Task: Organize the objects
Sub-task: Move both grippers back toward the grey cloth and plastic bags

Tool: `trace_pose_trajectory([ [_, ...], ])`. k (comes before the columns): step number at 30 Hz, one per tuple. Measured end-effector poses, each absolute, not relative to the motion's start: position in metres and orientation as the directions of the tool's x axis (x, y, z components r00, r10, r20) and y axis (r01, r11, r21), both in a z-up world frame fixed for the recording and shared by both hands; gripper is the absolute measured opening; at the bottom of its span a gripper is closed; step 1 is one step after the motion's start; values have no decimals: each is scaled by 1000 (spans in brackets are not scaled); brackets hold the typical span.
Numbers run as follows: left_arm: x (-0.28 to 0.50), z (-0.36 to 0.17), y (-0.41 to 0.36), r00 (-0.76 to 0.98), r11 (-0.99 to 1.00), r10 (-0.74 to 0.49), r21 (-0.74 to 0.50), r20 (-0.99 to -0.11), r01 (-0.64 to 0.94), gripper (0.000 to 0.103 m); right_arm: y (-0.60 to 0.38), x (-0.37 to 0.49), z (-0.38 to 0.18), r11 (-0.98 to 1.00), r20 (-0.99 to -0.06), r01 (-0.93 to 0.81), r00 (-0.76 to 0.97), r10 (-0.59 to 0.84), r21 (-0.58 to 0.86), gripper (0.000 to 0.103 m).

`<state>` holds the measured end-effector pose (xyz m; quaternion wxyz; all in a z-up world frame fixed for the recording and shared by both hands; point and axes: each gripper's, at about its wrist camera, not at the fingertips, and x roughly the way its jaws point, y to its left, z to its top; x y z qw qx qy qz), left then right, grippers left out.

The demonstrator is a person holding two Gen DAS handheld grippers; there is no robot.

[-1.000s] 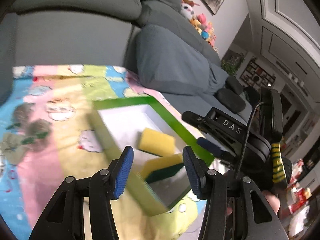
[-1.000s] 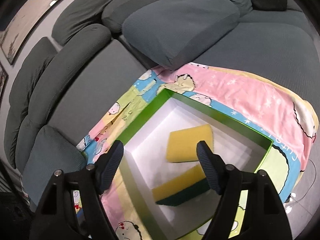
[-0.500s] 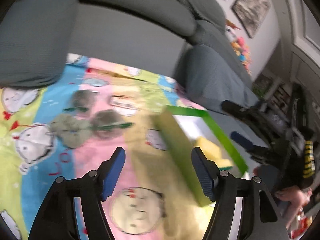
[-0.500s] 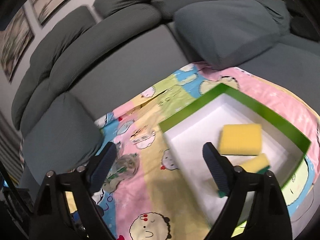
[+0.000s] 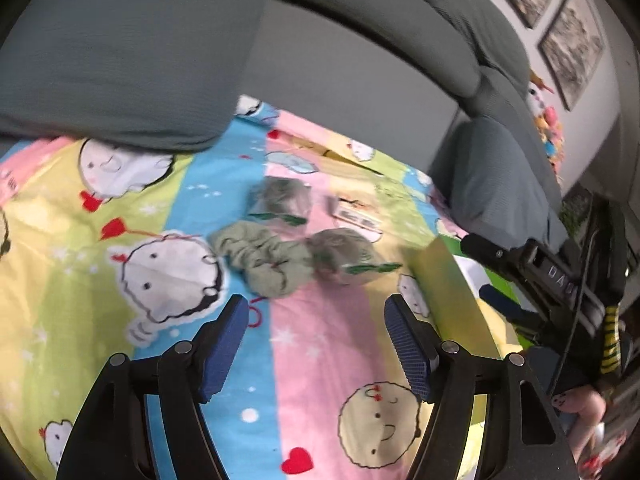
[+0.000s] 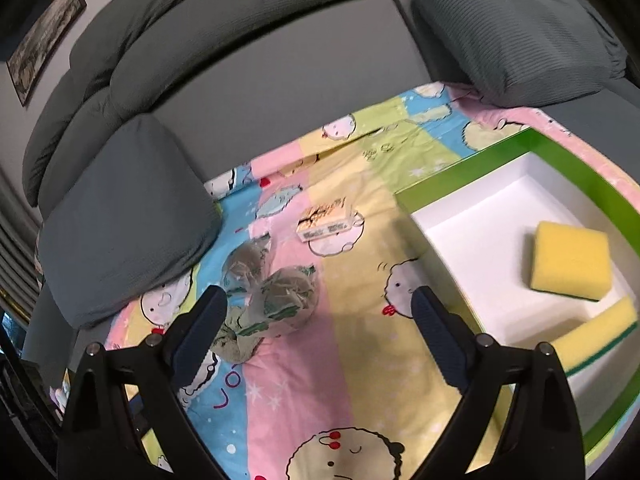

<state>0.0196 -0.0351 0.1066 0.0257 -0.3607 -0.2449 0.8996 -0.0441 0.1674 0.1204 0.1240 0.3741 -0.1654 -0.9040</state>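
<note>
A green-rimmed white box (image 6: 436,184) lies on the cartoon blanket at the right and holds two yellow sponges (image 6: 570,260). Left of it lie two clear bags of grey-green stuff (image 6: 288,296), a green cloth (image 5: 264,256) and a small printed block (image 6: 326,222). My left gripper (image 5: 316,344) is open and empty, above the blanket just short of the cloth and bags. My right gripper (image 6: 320,336) is open and empty, between the bags and the box. In the left wrist view the box edge (image 5: 444,272) shows at the right, with the right gripper's body (image 5: 560,280) over it.
The blanket (image 6: 360,380) covers a grey sofa seat. Grey cushions sit at the left (image 6: 124,216) and back right (image 6: 508,28). The sofa back (image 6: 260,60) runs behind. Framed pictures (image 5: 572,36) hang on the wall.
Both grippers have swung left, away from the box and its sponges, toward the bags and cloth. Both jaws have opened wider. The sponges stay in the box.
</note>
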Motion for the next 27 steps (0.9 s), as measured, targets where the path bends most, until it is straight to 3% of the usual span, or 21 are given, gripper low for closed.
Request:
trace_pose_trajectory([
  [10, 18, 90, -60, -684, -840, 228, -496, -692, 221, 71, 139, -69, 97, -909, -683, 119, -622, -382, 400, 93],
  [19, 21, 84, -70, -660, -829, 220, -494, -719, 262, 71, 89, -76, 91, -922, -681, 247, -622, -388, 299, 90],
  [27, 26, 83, -79, -647, -838, 199, -471, -736, 277, 71, 58, -81, 77, -947, -719, 273, -624, -307, 168, 89],
])
